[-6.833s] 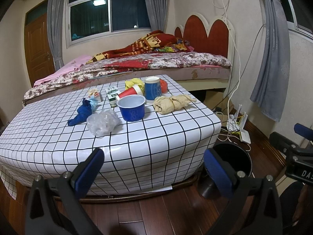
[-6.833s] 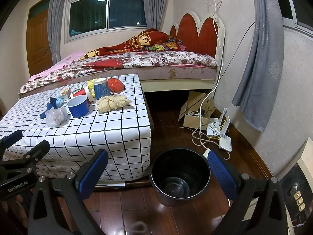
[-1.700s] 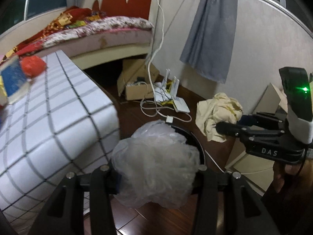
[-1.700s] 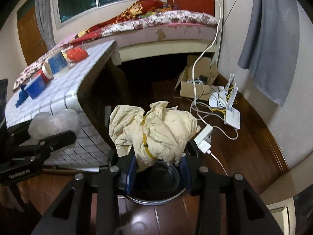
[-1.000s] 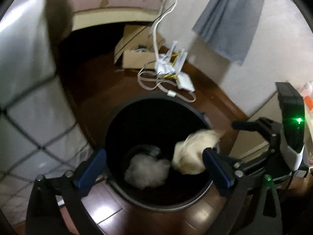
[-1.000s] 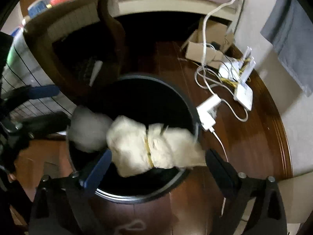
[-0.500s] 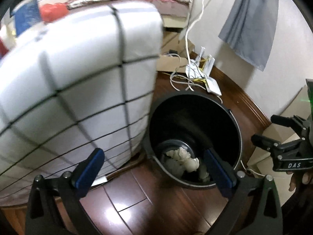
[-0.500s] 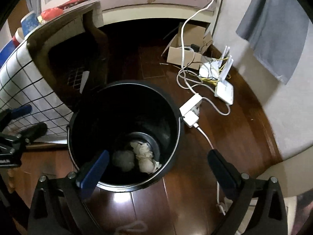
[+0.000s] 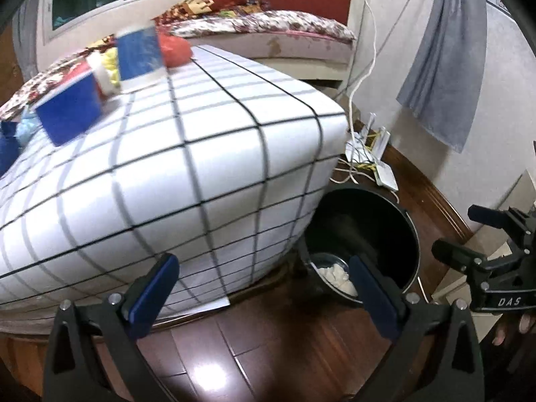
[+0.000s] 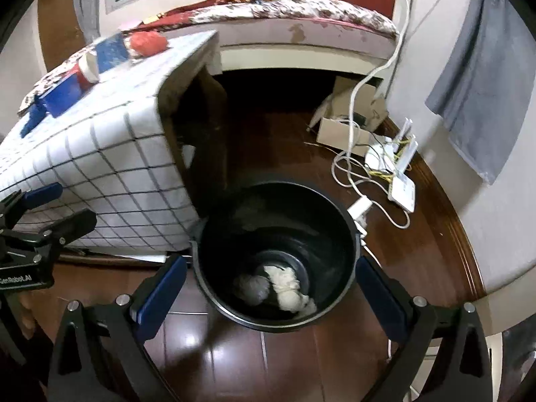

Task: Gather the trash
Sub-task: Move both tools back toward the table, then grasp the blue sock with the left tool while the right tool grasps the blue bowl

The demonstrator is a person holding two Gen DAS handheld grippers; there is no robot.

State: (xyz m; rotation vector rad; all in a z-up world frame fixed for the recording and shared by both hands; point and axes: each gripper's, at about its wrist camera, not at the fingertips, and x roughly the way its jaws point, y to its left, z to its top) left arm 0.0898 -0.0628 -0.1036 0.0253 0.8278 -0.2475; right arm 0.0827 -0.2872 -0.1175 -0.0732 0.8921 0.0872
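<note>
The crumpled clear plastic wad (image 10: pixel 252 288) and cream rag bundle (image 10: pixel 288 288) have left the grippers and now lie in the round black bin (image 10: pixel 341 234); left gripper (image 9: pixel 264 289) and right gripper (image 10: pixel 269 299) both gape wide, empty.

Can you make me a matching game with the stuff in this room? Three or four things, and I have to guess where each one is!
Things:
1. crumpled beige paper
2. blue bowl
3. white router
4. grey curtain

Places:
A. on the checked tablecloth
B. hanging by the wall
C. at the bottom of the black bin
D. on the wooden floor, among cables

Pairs: 1-C, 2-A, 3-D, 4-B
</note>
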